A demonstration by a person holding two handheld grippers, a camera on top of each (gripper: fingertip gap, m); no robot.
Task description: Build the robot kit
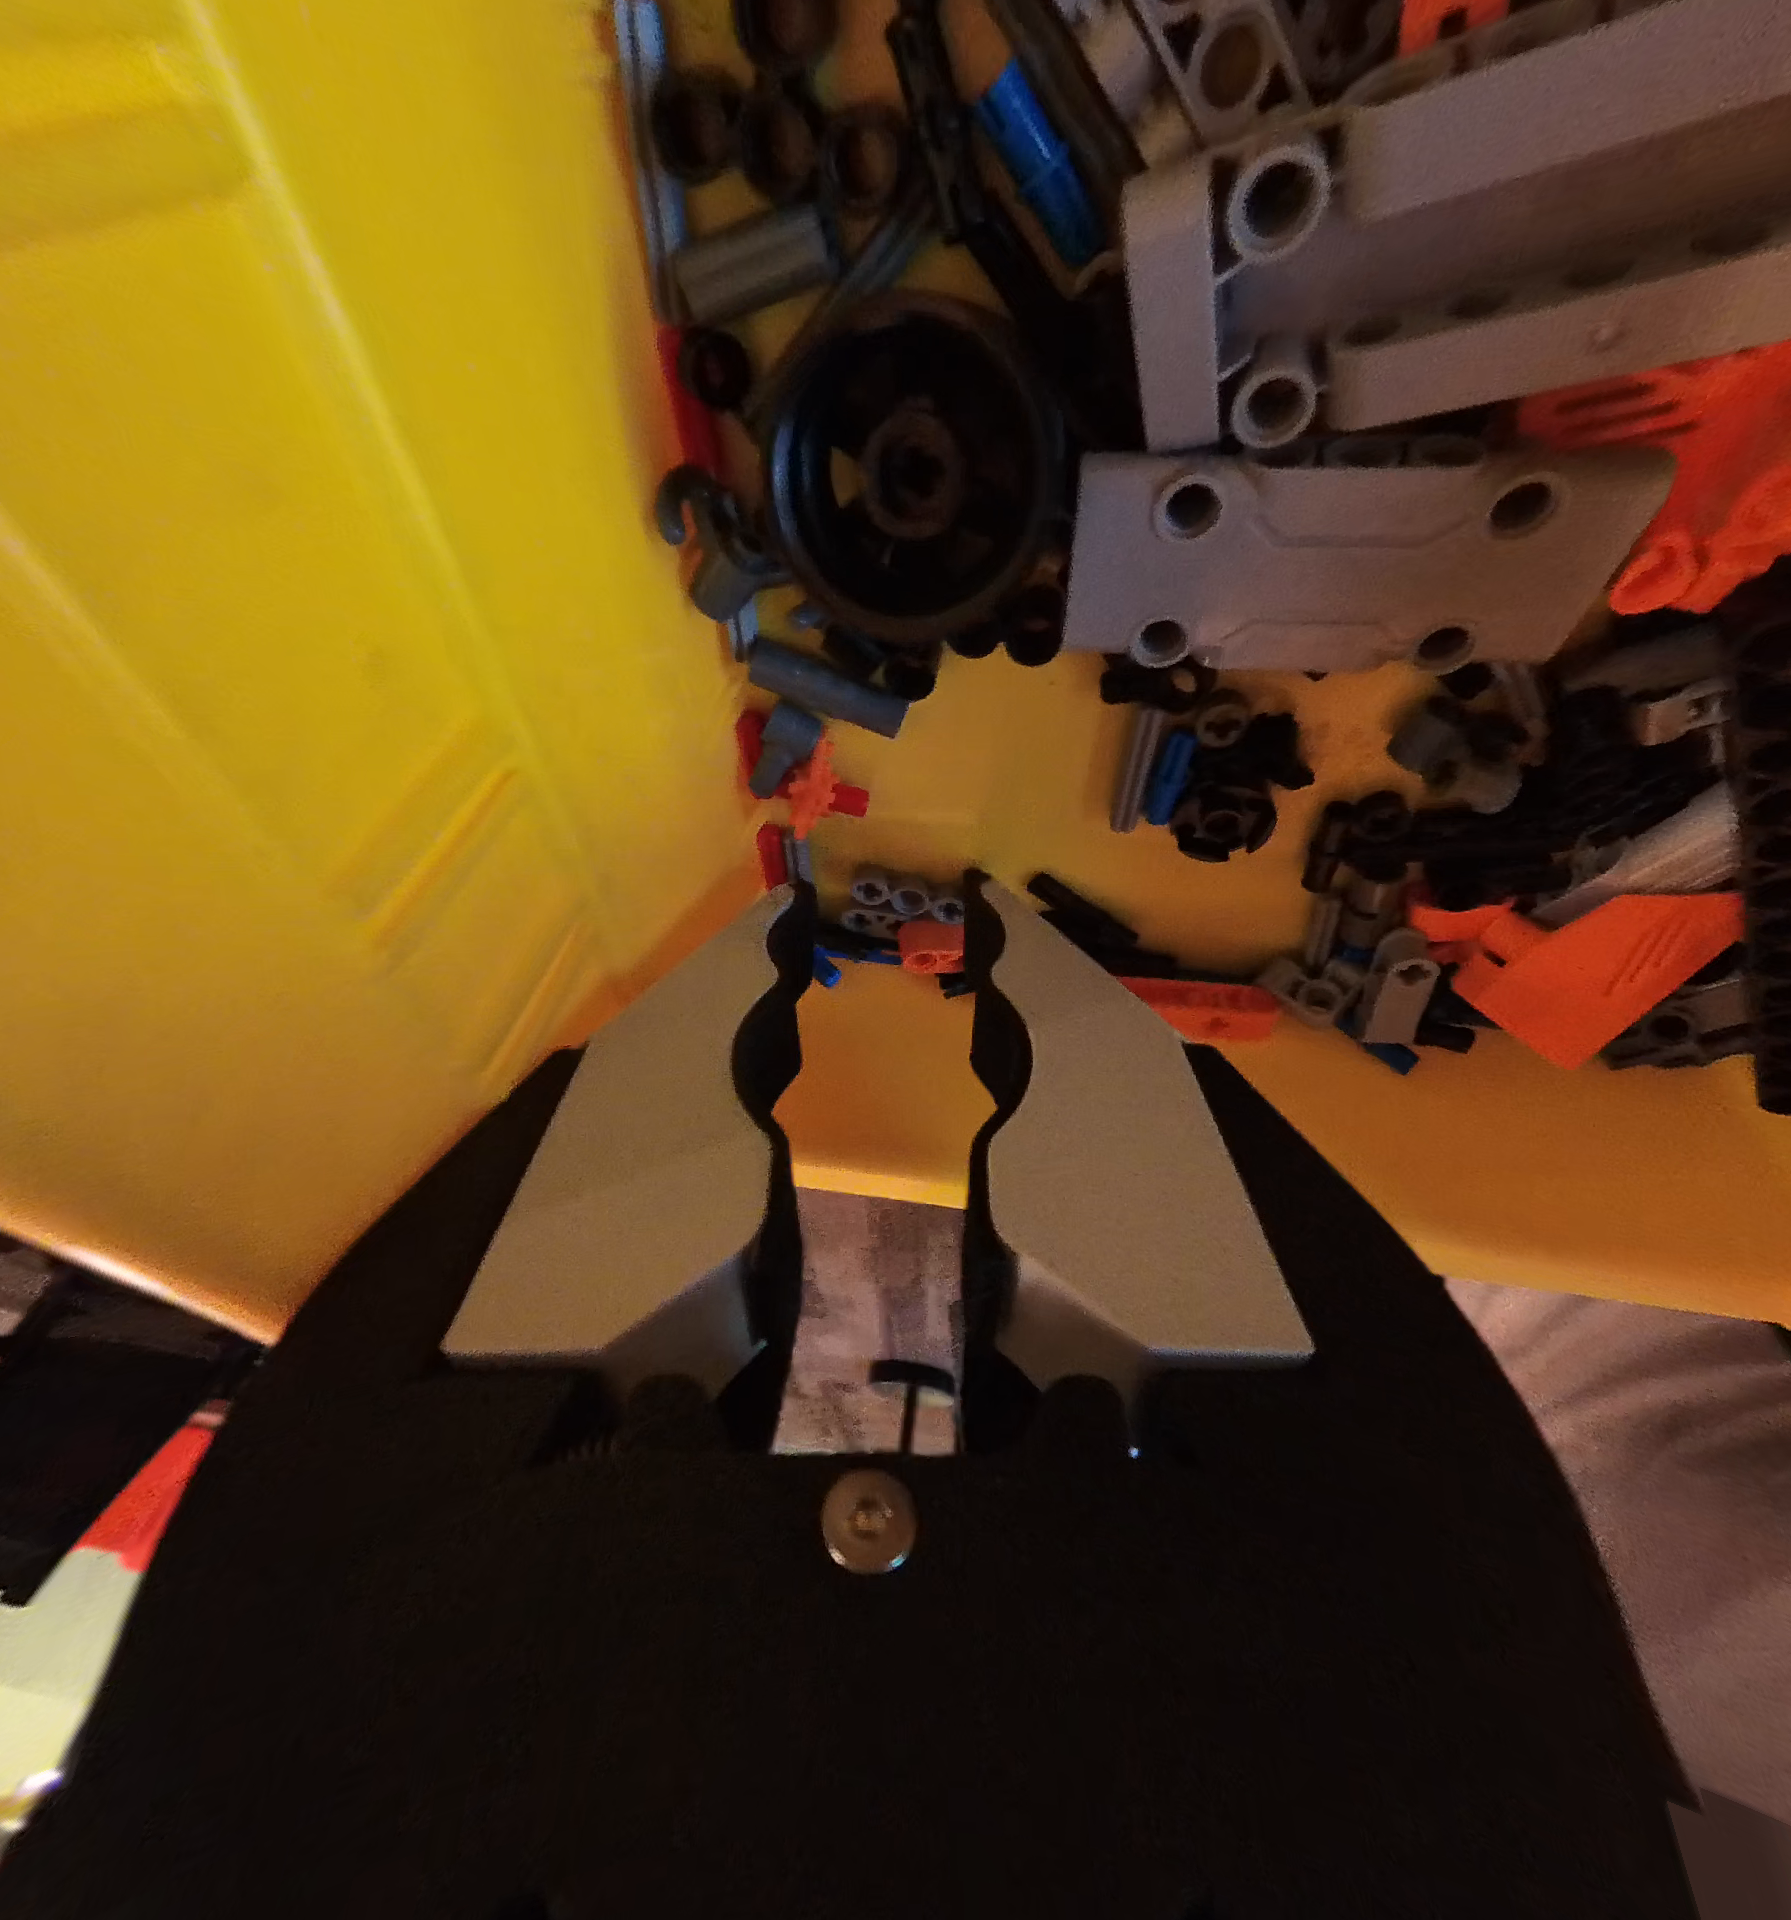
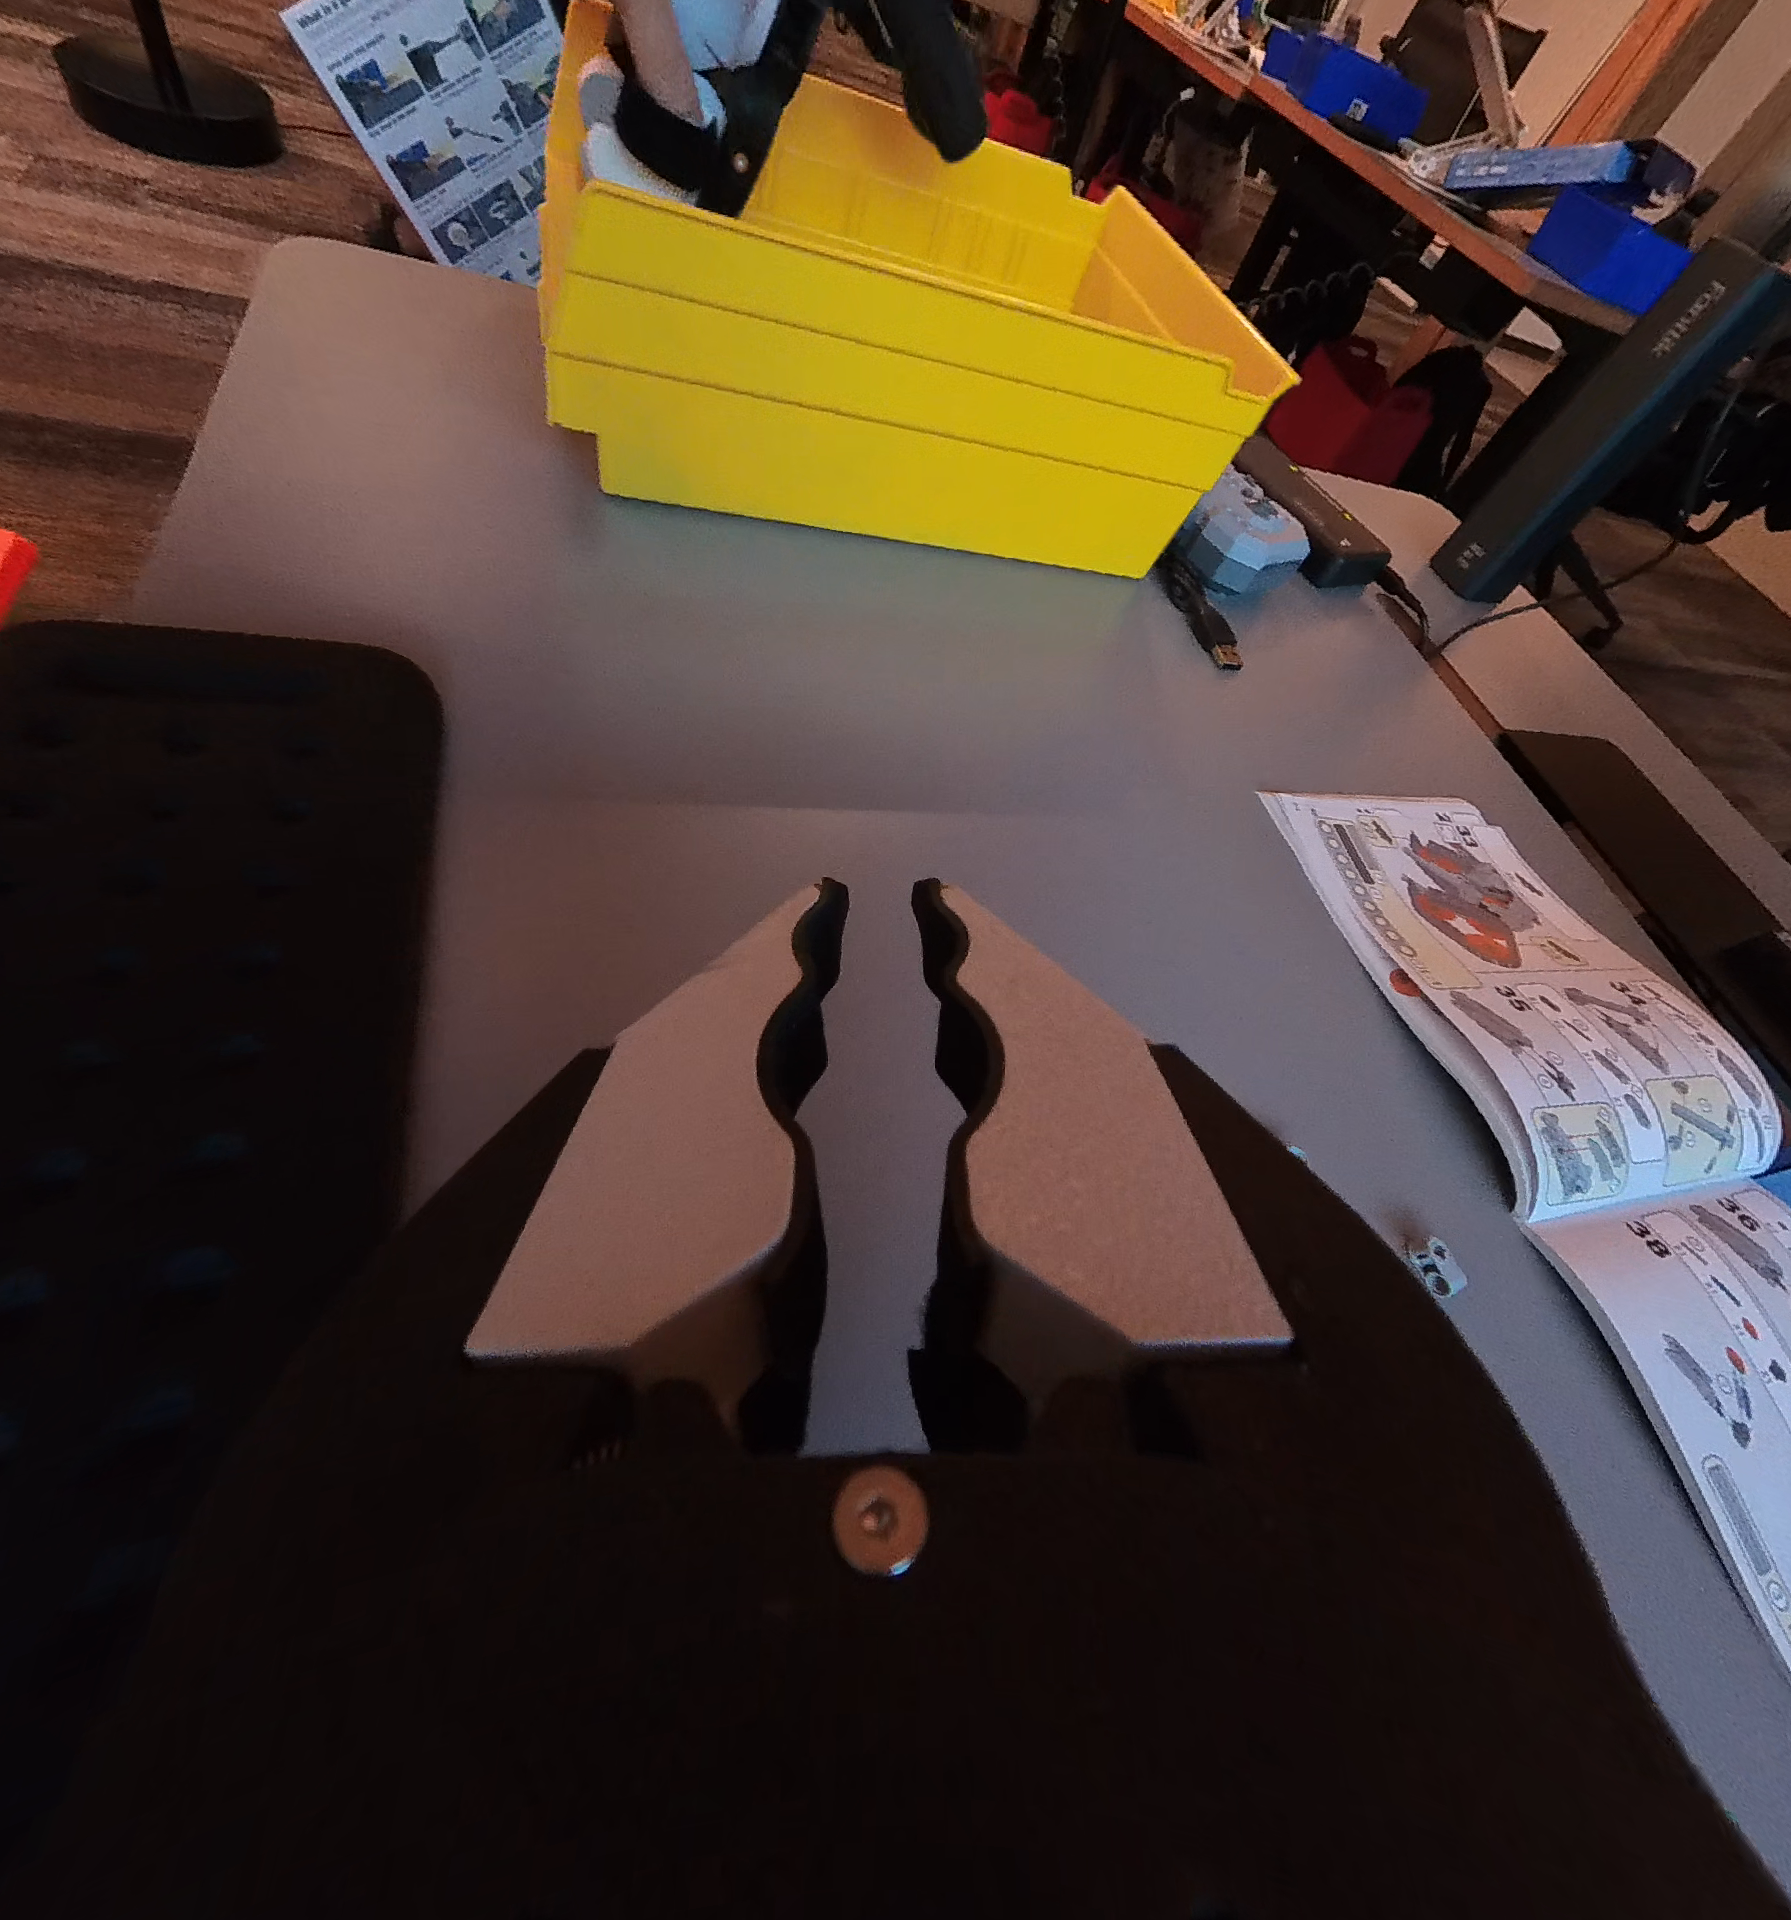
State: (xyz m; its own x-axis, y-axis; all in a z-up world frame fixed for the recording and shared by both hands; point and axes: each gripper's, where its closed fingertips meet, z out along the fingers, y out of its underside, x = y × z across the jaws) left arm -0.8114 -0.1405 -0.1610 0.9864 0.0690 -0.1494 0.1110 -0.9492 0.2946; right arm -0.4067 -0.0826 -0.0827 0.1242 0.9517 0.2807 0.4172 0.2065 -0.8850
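My left gripper [image 1: 883,894] is open, reaching down into a yellow bin [image 1: 299,623] of loose building-toy parts. Between its tips lie a small orange connector [image 1: 927,943] and small grey connectors [image 1: 896,896]; I cannot tell if the fingers touch them. A black wheel [image 1: 917,468] and a grey panel [image 1: 1338,561] lie farther in. My right gripper [image 2: 880,888] is open and empty, hovering over the grey table [image 2: 714,675], well short of the yellow bin [image 2: 870,436]. A hand with the other gripper [image 2: 683,114] dips into that bin.
An open instruction booklet [image 2: 1597,1091] lies at the table's right, with a small grey piece [image 2: 1436,1262] beside it. A black mat [image 2: 143,1039] lies at the left. A grey box [image 2: 1244,540] and a cable plug [image 2: 1221,649] sit right of the bin. Across from one pair of fingers to the other is roughly 40 centimeters. The black wheel [image 1: 917,468] lies some 8 centimeters from my left tips, 40 centimeters from my right tips.
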